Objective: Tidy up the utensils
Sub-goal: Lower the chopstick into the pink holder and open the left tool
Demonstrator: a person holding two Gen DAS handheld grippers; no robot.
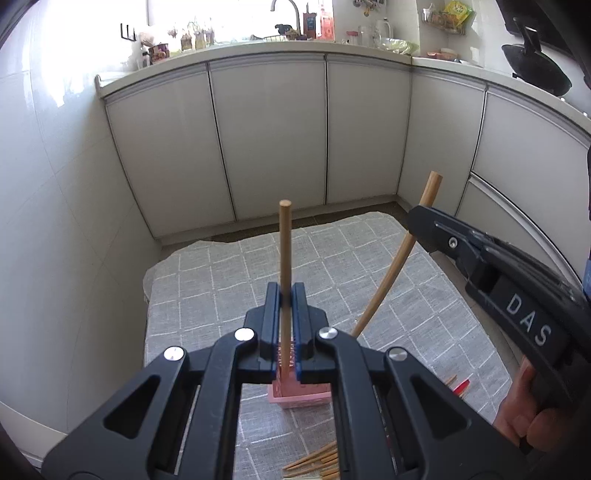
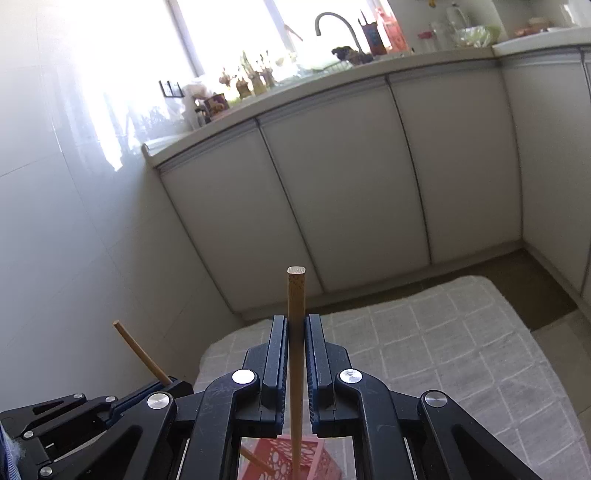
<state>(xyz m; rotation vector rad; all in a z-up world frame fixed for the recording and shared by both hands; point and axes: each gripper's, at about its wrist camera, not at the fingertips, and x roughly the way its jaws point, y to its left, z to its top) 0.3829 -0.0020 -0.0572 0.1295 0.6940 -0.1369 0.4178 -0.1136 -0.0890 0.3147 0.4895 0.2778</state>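
My left gripper point(image 1: 285, 291) is shut on a wooden chopstick point(image 1: 284, 240) that stands upright, its lower end reaching down into a pink perforated holder point(image 1: 306, 397) on the grey checked cloth point(image 1: 221, 280). My right gripper point(image 2: 296, 321) is shut on a second chopstick point(image 2: 295, 295), whose lower end is over the same pink holder point(image 2: 321, 458). In the left wrist view the right gripper point(image 1: 415, 218) comes in from the right with its chopstick point(image 1: 388, 280) slanting down towards the holder. In the right wrist view the left gripper point(image 2: 173, 384) is at the lower left with its chopstick point(image 2: 140, 352).
Several loose chopsticks point(image 1: 314, 465) lie on the cloth at the near edge, and more point(image 1: 458, 386) lie to the right beside a person's hand point(image 1: 517, 406). White cabinets point(image 1: 269, 140) and a cluttered counter with a tap point(image 2: 336, 22) stand behind. A black wok point(image 1: 535, 66) is at the far right.
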